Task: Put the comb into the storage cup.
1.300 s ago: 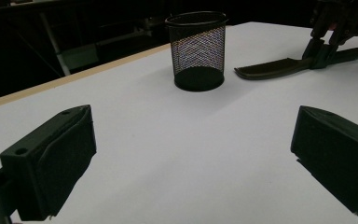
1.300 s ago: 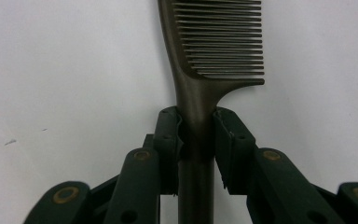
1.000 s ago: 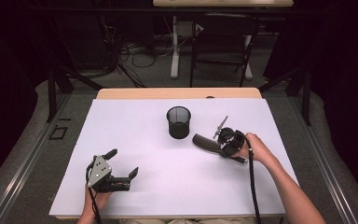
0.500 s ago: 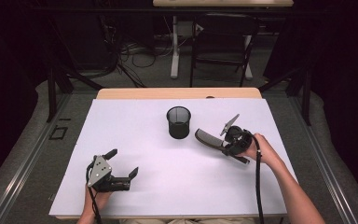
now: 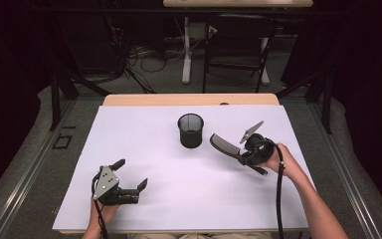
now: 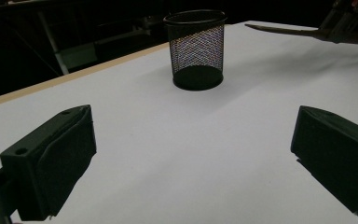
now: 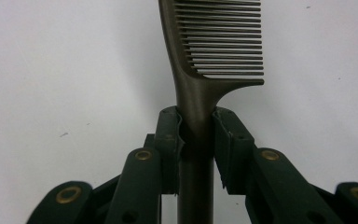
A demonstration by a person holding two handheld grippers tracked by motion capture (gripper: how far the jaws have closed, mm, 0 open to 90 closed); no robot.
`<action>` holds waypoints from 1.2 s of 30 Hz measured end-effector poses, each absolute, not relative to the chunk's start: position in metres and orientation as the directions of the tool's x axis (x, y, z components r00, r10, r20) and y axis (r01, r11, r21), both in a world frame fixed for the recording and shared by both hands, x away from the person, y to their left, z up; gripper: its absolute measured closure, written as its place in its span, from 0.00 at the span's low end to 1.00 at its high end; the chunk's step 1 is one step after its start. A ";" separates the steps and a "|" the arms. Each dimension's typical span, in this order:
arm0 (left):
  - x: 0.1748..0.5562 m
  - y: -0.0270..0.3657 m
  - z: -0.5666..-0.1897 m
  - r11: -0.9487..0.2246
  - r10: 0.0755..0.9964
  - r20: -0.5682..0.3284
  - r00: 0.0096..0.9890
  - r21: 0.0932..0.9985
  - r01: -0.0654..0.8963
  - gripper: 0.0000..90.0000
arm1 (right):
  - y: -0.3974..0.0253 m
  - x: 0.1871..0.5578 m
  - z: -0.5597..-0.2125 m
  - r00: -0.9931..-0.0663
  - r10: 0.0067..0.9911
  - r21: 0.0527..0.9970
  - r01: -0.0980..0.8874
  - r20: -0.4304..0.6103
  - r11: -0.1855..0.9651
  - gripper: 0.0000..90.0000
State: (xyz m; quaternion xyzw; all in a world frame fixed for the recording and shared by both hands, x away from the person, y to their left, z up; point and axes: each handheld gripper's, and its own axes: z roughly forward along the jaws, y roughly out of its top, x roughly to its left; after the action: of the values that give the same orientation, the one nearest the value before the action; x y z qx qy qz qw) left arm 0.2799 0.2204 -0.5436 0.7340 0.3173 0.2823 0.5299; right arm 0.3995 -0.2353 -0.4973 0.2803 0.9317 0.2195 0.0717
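Since the frame one second back, the right gripper [image 5: 242, 153] has drawn slightly back toward the right edge and lifted, taking the comb [image 5: 225, 145] with it; the left gripper [image 5: 124, 186] and the mesh cup [image 5: 190, 130] have not shifted. The comb is clamped by its handle, both jaws pressed flat against the narrow shaft just below the teeth [image 7: 223, 37], as the right gripper view shows. Holding it low on the handle leaves the toothed end free, which likely suits dropping it upright into the cup. The comb now hangs above the white table [image 5: 179, 199], to the right of the cup and apart from it, toothed end aimed at the cup. The right forearm comes in from the bottom right, wrist rolled so the gripper lies on its side. The left gripper rests near the front left of the table, jaws wide apart and holding nothing, aimed toward the cup [image 6: 196, 49].
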 end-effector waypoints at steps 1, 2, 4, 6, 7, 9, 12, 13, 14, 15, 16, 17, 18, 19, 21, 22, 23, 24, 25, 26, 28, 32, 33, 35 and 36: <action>0.280 0.221 -0.544 -0.238 0.765 0.080 0.640 0.957 0.166 0.00 | -0.236 0.399 -0.495 -0.835 0.550 0.446 0.490 -0.008 0.749 0.81; 0.280 0.221 -0.544 -0.239 0.764 0.080 0.640 0.957 0.166 0.00 | -0.236 0.399 -0.496 -0.833 0.553 0.460 0.487 -0.011 0.742 0.81; 0.280 0.220 -0.544 -0.239 0.764 0.079 0.641 0.957 0.167 0.00 | -0.237 0.398 -0.495 -0.834 0.551 0.468 0.482 -0.013 0.740 0.81; 0.280 0.220 -0.544 -0.239 0.765 0.080 0.639 0.956 0.167 0.00 | -0.239 0.397 -0.493 -0.830 0.558 0.470 0.488 -0.010 0.735 0.81; 0.280 0.220 -0.544 -0.239 0.765 0.080 0.639 0.956 0.167 0.00 | -0.240 0.397 -0.493 -0.826 0.564 0.482 0.491 -0.007 0.725 0.81; 0.280 0.221 -0.543 -0.240 0.764 0.080 0.640 0.957 0.166 0.00 | -0.243 0.397 -0.491 -0.826 0.563 0.486 0.491 -0.003 0.723 0.81; 0.280 0.221 -0.543 -0.240 0.764 0.081 0.640 0.957 0.165 0.00 | -0.247 0.396 -0.490 -0.820 0.573 0.514 0.493 0.004 0.702 0.81; 0.280 0.221 -0.543 -0.240 0.765 0.081 0.640 0.956 0.166 0.00 | -0.248 0.396 -0.489 -0.817 0.576 0.518 0.497 0.009 0.696 0.81; 0.280 0.221 -0.544 -0.238 0.766 0.079 0.638 0.957 0.168 0.00 | -0.249 0.396 -0.489 -0.817 0.576 0.522 0.495 0.009 0.695 0.81; 0.280 0.221 -0.544 -0.238 0.765 0.079 0.639 0.956 0.168 0.00 | -0.249 0.396 -0.490 -0.815 0.579 0.526 0.497 0.010 0.691 0.81; 0.280 0.220 -0.544 -0.239 0.765 0.079 0.640 0.956 0.168 0.00 | -0.248 0.396 -0.490 -0.815 0.580 0.529 0.496 0.009 0.689 0.81; 0.280 0.220 -0.544 -0.240 0.764 0.079 0.640 0.956 0.169 0.00 | -0.248 0.396 -0.489 -0.815 0.580 0.529 0.496 0.009 0.689 0.81; 0.280 0.220 -0.544 -0.240 0.764 0.079 0.640 0.956 0.169 0.00 | -0.248 0.395 -0.489 -0.813 0.582 0.533 0.497 0.010 0.685 0.81; 0.280 0.220 -0.544 -0.240 0.764 0.079 0.640 0.956 0.169 0.00 | -0.248 0.395 -0.489 -0.813 0.582 0.533 0.497 0.010 0.685 0.81; 0.280 0.220 -0.544 -0.240 0.764 0.080 0.640 0.956 0.167 0.00 | -0.247 0.395 -0.488 -0.816 0.578 0.538 0.490 0.005 0.686 0.81; 0.280 0.220 -0.544 -0.240 0.764 0.080 0.640 0.956 0.167 0.00 | -0.247 0.395 -0.488 -0.816 0.578 0.538 0.490 0.005 0.686 0.81; 0.280 0.221 -0.544 -0.239 0.765 0.080 0.639 0.956 0.167 0.00 | -0.247 0.395 -0.487 -0.820 0.572 0.546 0.480 0.002 0.687 0.81; 0.280 0.221 -0.544 -0.240 0.765 0.080 0.639 0.956 0.167 0.00 | -0.246 0.395 -0.487 -0.821 0.571 0.556 0.474 -0.003 0.683 0.81; 0.280 0.221 -0.544 -0.239 0.766 0.079 0.638 0.956 0.168 0.00 | -0.246 0.395 -0.487 -0.820 0.572 0.559 0.474 -0.001 0.681 0.81; 0.280 0.221 -0.544 -0.241 0.765 0.081 0.639 0.956 0.168 0.00 | -0.246 0.395 -0.487 -0.820 0.572 0.564 0.471 -0.002 0.678 0.81; 0.280 0.221 -0.544 -0.240 0.764 0.081 0.640 0.956 0.166 0.00 | -0.246 0.395 -0.487 -0.819 0.574 0.569 0.470 -0.005 0.675 0.81; 0.280 0.220 -0.544 -0.241 0.765 0.080 0.639 0.956 0.168 0.00 | -0.246 0.396 -0.487 -0.816 0.577 0.574 0.471 -0.005 0.670 0.81; 0.280 0.220 -0.544 -0.241 0.764 0.081 0.640 0.956 0.166 0.00 | -0.246 0.395 -0.486 -0.811 0.585 0.578 0.477 -0.002 0.663 0.81; 0.280 0.220 -0.543 -0.242 0.764 0.082 0.641 0.956 0.165 0.00 | -0.246 0.395 -0.485 -0.809 0.587 0.588 0.474 -0.001 0.655 0.81; 0.280 0.220 -0.543 -0.242 0.764 0.082 0.641 0.956 0.166 0.00 | -0.246 0.395 -0.485 -0.807 0.591 0.590 0.477 0.000 0.652 0.81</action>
State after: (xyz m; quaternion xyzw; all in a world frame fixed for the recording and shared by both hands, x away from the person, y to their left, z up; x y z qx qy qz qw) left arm 0.2797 0.2203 -0.5434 0.7355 0.3161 0.2826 0.5285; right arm 0.3945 -0.2462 -0.4849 0.2953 0.9036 0.2948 0.0965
